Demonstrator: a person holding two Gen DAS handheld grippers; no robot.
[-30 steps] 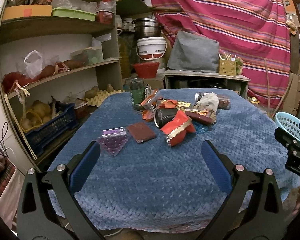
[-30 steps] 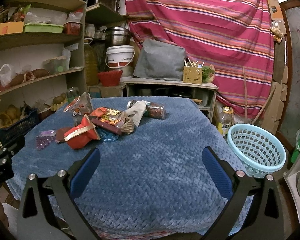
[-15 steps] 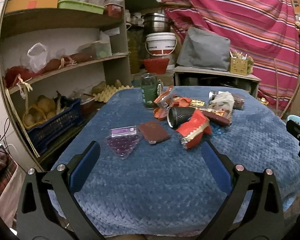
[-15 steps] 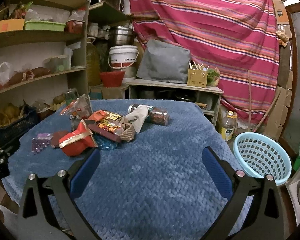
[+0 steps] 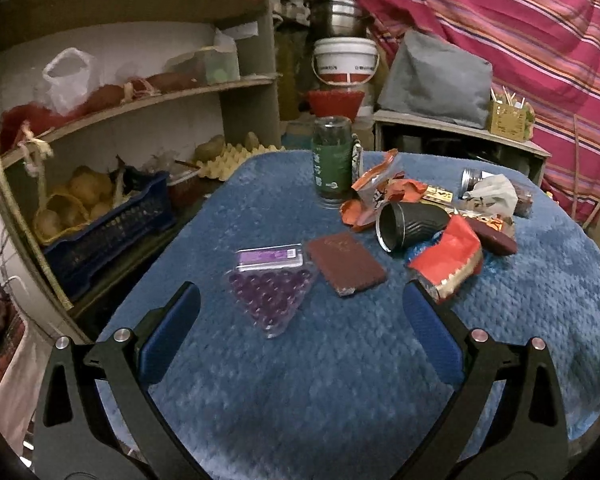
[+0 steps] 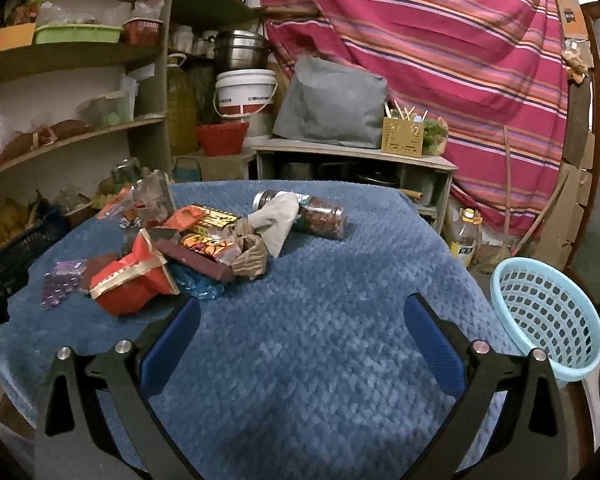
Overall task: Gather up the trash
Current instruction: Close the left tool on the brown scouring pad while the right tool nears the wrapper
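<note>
1. Between my left gripper's (image 5: 300, 324) wide, empty jaws lies bare blue cloth (image 5: 300, 392); just beyond its tips sits one clear pack of purple beads (image 5: 270, 288), and touching that pack on its right, one flat brown packet (image 5: 346, 266).
2. Ahead of the right gripper (image 6: 300, 332), also spread wide and holding nothing, the cloth is bare too; one red-and-gold bag (image 6: 130, 284) lies just past its left finger.
3. I judge this the opening step: nothing is gripped, no trash is in the basket that I can see, and both tools hover short of the pile.
4. Next move, as I read it: ease the left gripper forward and down so the jaws straddle the bead pack, which is nearest. It is thin and flat, so it needs a low, pinching approach.
5. Farther out, beyond the red bag: one black cup (image 5: 410, 226) on its side, one blue wrapper (image 6: 198, 282), and several orange wrappers I cannot count apart.
6. Farther still: one upright green bottle (image 5: 332, 164) and one jar (image 6: 318, 220) lying down, with a pale crumpled paper (image 6: 276, 220) over it.
7. Off to the right of my right jaws, beside the table, stands one light-blue basket (image 6: 548, 316).
</note>
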